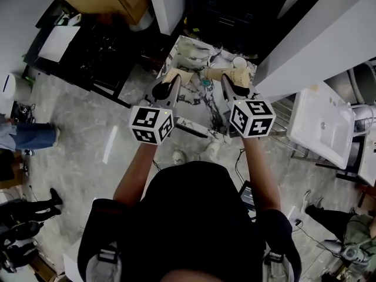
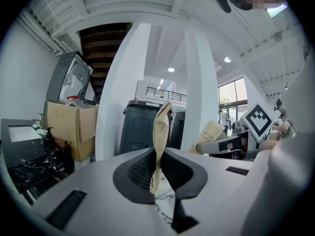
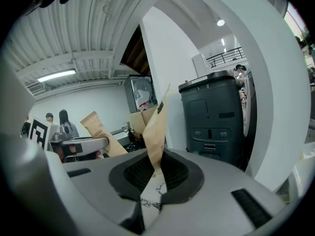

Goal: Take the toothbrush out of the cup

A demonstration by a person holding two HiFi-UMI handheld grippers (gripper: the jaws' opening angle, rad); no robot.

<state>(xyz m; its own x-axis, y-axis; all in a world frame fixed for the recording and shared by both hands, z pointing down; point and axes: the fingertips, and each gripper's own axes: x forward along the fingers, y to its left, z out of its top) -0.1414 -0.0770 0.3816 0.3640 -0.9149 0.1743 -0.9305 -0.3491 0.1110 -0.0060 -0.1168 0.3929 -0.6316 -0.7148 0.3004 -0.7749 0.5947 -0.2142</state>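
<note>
"TOOTH BRUSH" on brown paper pkt [image 2: 212, 134]; "8" on grey bin [image 3: 216, 117]

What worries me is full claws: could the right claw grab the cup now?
Probably not: the right claw is shut on a paper packet, which it must drop first; the cup stands unblocked just ahead.

Over the marble-patterned table [image 1: 200, 107]: left gripper [image 1: 169, 86] and right gripper [image 1: 233, 86] side by side. left tan paper toothbrush packet [image 1: 176, 75] between left jaws, right tan paper toothbrush packet [image 1: 223, 73] between right jaws. White round cup [image 1: 239, 62] on table, just beyond right packet. White ceramic sink [image 1: 322, 125] right of table.
</note>
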